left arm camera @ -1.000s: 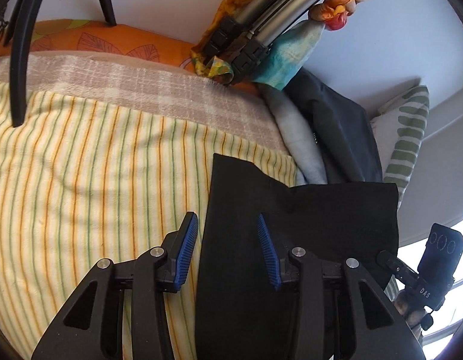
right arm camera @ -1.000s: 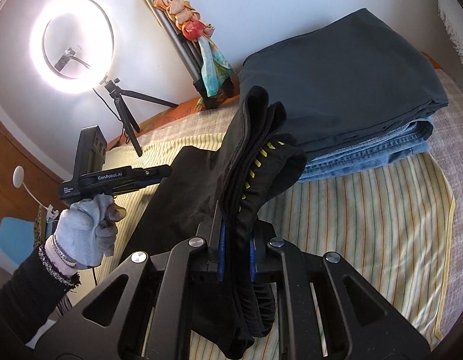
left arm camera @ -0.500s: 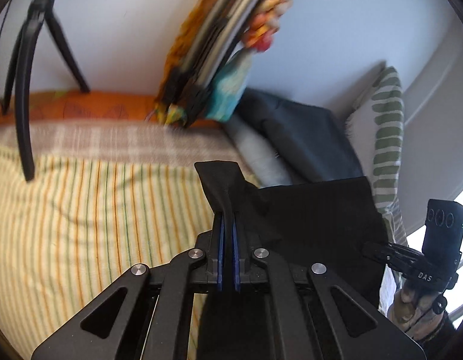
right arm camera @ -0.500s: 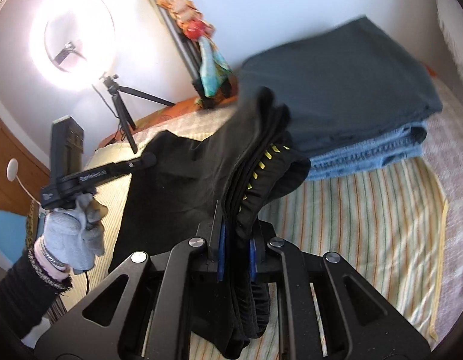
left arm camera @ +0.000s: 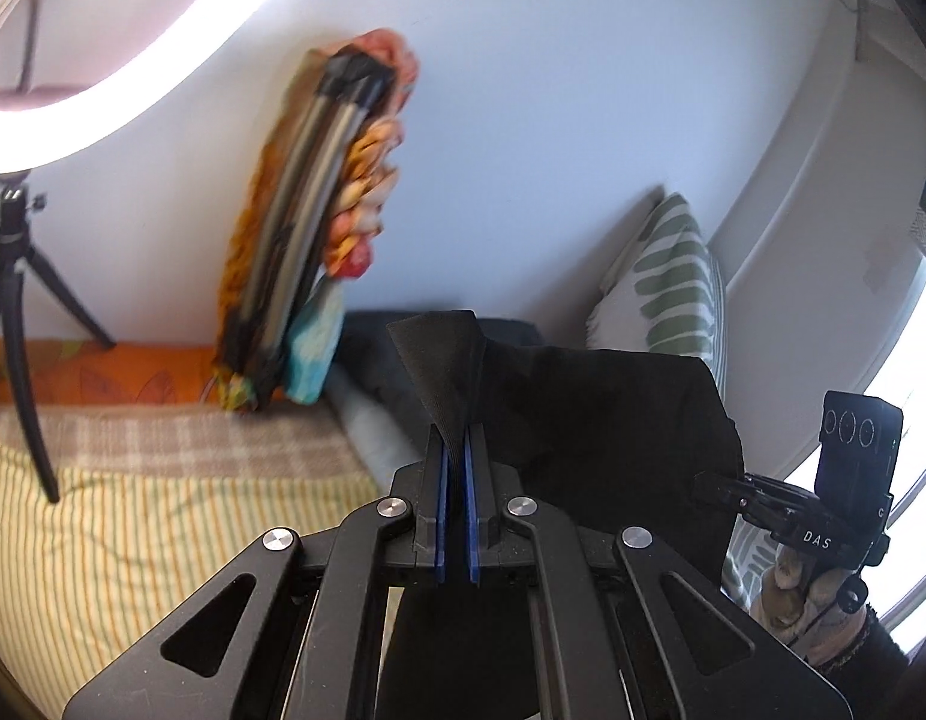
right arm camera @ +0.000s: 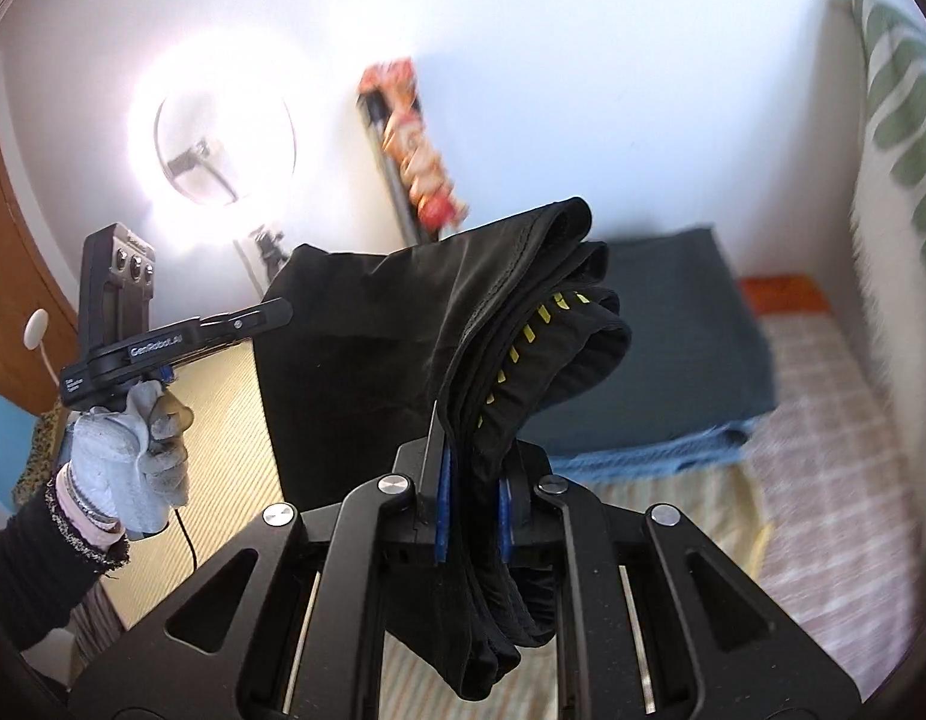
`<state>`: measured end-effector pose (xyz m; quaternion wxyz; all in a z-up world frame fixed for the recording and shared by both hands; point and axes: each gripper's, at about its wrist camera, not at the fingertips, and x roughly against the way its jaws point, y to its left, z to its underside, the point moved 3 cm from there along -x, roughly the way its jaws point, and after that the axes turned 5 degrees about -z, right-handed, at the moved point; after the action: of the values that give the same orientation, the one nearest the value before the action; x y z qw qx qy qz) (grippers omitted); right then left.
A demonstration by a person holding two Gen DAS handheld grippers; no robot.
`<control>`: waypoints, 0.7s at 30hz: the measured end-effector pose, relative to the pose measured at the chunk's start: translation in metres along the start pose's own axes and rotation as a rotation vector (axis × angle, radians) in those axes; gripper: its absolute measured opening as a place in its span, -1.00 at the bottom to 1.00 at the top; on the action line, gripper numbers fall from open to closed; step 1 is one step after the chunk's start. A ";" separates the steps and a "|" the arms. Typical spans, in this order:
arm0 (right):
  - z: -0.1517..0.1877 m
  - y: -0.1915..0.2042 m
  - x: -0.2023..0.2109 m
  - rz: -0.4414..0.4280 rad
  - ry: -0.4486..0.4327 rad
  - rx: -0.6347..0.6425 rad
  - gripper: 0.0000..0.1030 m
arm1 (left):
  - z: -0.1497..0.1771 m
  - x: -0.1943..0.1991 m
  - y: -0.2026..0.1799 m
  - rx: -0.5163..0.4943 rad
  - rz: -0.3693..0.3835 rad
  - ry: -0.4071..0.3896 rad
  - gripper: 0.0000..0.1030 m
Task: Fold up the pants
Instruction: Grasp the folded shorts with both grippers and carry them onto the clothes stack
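Note:
The black pants [left arm camera: 589, 420] hang in the air between my two grippers, above the striped bed. My left gripper [left arm camera: 455, 456] is shut on one thin corner of the fabric, which sticks up between the blue pads. My right gripper [right arm camera: 470, 480] is shut on the thick bunched waistband with yellow stitching [right arm camera: 523, 336]. In the right wrist view the pants [right arm camera: 367, 348] stretch left to the other hand-held gripper [right arm camera: 163, 342], held by a gloved hand. In the left wrist view the right hand-held gripper [left arm camera: 823, 504] shows at the right edge.
A stack of folded dark and blue pants [right arm camera: 667, 372] lies at the back of the bed, by the wall. The yellow striped sheet [left arm camera: 133, 540] lies below. A ring light on a tripod [right arm camera: 217, 138], a scarf-wrapped stand [left arm camera: 307, 240] and a leaf-pattern pillow [left arm camera: 667, 276] stand around.
My left gripper closed on the pants' corner. Both grippers then rose, lifting the pants off the bed so they hang between them.

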<state>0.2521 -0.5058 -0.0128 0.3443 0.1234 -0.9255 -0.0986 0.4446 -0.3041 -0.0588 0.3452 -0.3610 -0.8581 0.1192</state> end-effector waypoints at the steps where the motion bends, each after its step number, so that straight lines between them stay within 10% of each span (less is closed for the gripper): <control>1: -0.007 -0.003 0.004 0.017 -0.005 0.014 -0.76 | -0.006 -0.002 -0.007 -0.006 0.011 -0.008 -0.94; 11: -0.078 -0.047 0.027 0.135 -0.038 0.091 -0.76 | -0.064 -0.036 -0.059 -0.042 0.069 -0.078 -0.94; 21: -0.104 -0.122 -0.042 0.134 0.014 0.059 -0.76 | -0.079 -0.111 -0.049 -0.008 -0.033 -0.041 -0.94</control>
<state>0.3715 -0.6194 0.0063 0.3527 0.0720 -0.9318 -0.0470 0.5268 -0.4204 -0.0349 0.3279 -0.3458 -0.8713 0.1175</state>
